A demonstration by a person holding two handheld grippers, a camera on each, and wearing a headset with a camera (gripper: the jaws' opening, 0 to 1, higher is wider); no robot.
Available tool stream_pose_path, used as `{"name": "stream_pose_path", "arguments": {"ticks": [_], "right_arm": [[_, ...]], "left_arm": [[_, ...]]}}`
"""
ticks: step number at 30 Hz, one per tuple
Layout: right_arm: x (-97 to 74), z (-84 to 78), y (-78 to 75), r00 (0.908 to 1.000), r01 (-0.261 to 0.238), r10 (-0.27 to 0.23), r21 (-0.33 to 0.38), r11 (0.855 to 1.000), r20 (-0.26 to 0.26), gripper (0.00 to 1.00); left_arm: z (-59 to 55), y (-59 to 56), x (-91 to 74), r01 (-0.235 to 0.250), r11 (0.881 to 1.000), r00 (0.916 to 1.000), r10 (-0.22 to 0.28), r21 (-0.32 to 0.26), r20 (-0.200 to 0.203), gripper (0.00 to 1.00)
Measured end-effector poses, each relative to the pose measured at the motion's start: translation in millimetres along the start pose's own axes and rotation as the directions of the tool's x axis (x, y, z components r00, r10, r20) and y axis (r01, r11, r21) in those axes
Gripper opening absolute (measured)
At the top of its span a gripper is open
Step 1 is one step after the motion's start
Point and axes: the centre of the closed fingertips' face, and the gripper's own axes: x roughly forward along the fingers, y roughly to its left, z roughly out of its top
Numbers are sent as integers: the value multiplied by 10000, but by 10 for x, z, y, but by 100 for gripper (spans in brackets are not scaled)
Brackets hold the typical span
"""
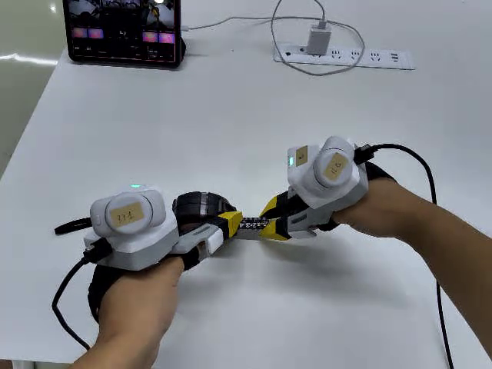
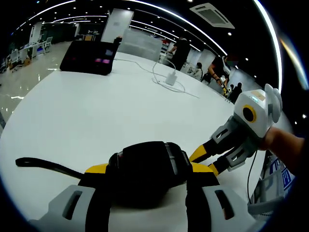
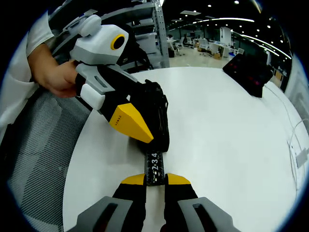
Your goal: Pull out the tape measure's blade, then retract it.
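I am squeezing my left gripper onto both sides of the black tape measure case, low at the near edge of the white table, while my right gripper is pinching the short exposed blade. I am judging the case rigid and light, the blade thin, springy and slippery; its length is running straight rightward from the case.

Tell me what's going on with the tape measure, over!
Left gripper shut on tape measure. Right gripper shut on blade, short stretch out. Tablet, power strip far back.
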Motion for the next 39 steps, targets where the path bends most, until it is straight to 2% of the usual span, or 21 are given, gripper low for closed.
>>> {"name": "stream_pose_path", "arguments": {"ticks": [7, 9, 20, 27, 39], "right_arm": [[28, 49, 6, 9999, -27, 26, 80, 10000, 100, 10], [50, 91, 17, 9996, -36, 32, 167, 9999, 272, 10], [93, 116, 10, 9997, -20, 17, 145, 9999, 250, 9], [137, 188, 11, 9990, -26, 13, 285, 9996, 456, 9], [199, 213, 16, 9989, -11, 1, 215, 9998, 463, 9]], "left_arm": [[0, -3, 0, 47, 10000, 10000, -47, -45, 18, 58], [2, -1, -4, 56, 9999, 10000, -56, -143, 40, 58], [3, 3, -6, 60, 9999, 10000, -60, -87, 32, 58], [7, 8, -7, 91, 9997, 9999, -89, -226, 78, 58], [-2, -9, -2, 90, 9999, 9999, -89, -81, 100, 59]]}}
